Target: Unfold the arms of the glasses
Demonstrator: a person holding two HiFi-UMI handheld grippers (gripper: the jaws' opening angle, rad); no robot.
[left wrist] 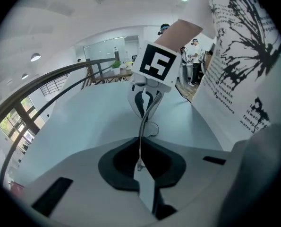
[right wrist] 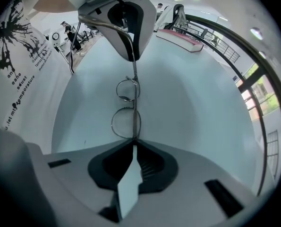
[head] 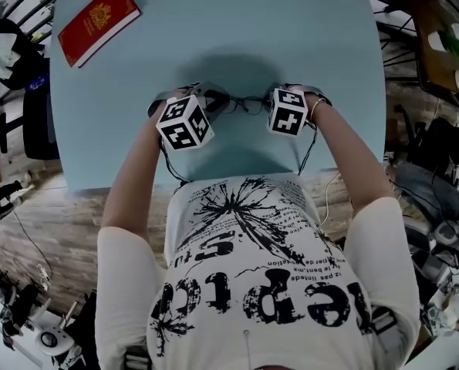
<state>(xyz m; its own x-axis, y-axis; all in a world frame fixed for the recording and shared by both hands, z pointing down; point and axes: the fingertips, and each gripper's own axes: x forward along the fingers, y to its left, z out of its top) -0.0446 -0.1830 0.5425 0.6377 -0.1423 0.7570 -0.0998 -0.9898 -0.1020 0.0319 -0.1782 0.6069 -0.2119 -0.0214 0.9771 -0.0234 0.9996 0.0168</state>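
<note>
Right now the left gripper [left wrist: 140, 165] is clamping one thin wire arm of the glasses [head: 244, 103], and the right gripper [right wrist: 133, 148] is clamping the frame's end beside a lens. The glasses are stretching between the two, low over the table [head: 306, 37] by its near edge. Whether they are touching it I cannot tell.

On the left, the risk is lying in that wire arm. It is thin and looking springy, so a swing that is running too wide or off the hinge's line is probably bending it, or letting it slide out of the jaws. In the middle, any twist between the two grips is likely loading the bridge and lenses. On the right, the hold is sitting on a narrow bit of frame. If it is slipping, the glasses are dropping close to the edge and maybe off it.

Nothing is standing in the way. A red booklet [head: 98, 21] is lying far left, well apart, and the person's shirt [head: 260, 268] is hanging near the edge.
</note>
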